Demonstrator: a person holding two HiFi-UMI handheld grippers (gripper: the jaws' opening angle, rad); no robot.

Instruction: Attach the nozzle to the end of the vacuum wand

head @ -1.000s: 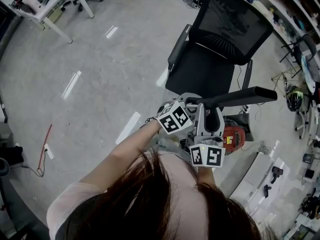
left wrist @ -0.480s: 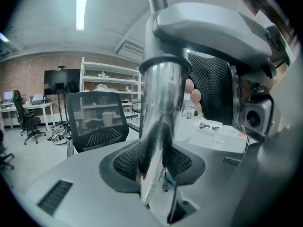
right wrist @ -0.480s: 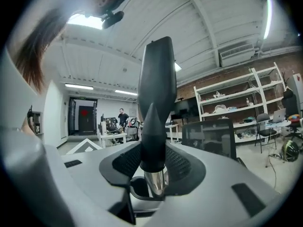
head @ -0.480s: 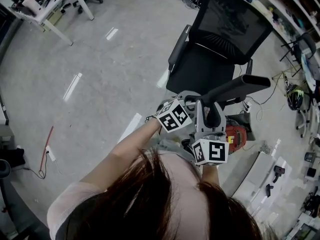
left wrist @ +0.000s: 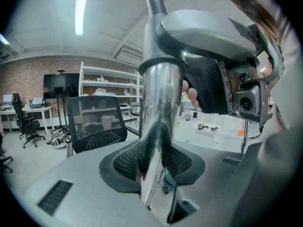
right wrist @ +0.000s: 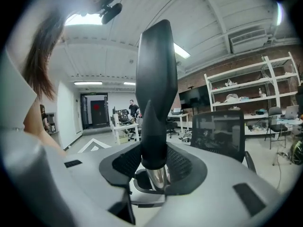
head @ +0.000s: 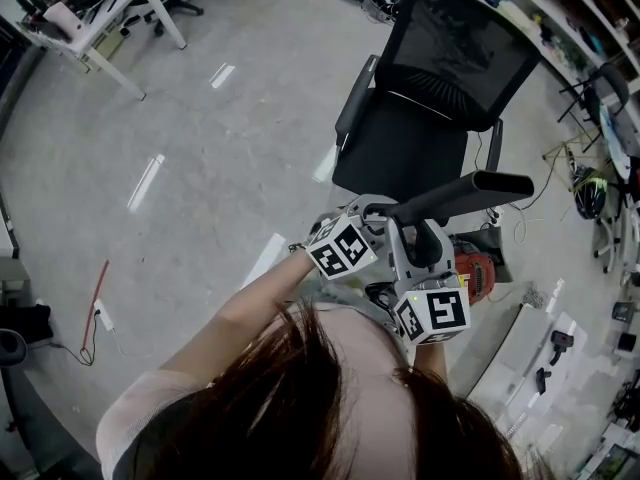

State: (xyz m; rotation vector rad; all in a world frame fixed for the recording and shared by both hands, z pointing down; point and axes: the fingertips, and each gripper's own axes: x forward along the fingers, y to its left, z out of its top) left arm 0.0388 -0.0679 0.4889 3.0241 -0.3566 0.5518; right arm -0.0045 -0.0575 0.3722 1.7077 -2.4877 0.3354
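Note:
In the left gripper view a shiny silver vacuum wand [left wrist: 158, 108] stands upright between the jaws, and my left gripper [left wrist: 156, 169] is shut on it. The black tapered nozzle [right wrist: 156, 89] rises between the jaws of my right gripper [right wrist: 156, 167], which is shut on its base; a short length of silver tube [right wrist: 158, 178] shows just under that base. From the head view the nozzle [head: 465, 193] sticks out to the right over the chair, with the left gripper [head: 375, 223] and the right gripper [head: 425, 248] close together at its near end. The wand itself is hidden there.
A black mesh office chair [head: 440, 88] stands right behind the grippers. A red vacuum body [head: 470, 273] sits on the floor below them. A white desk [head: 95, 18] is at the far left, shelving [head: 610, 78] along the right, a cable [head: 95, 303] on the floor.
The right gripper has turned: its marker cube has shifted right and a little down, and the nozzle's far tip swung slightly. The left gripper has stayed almost still.

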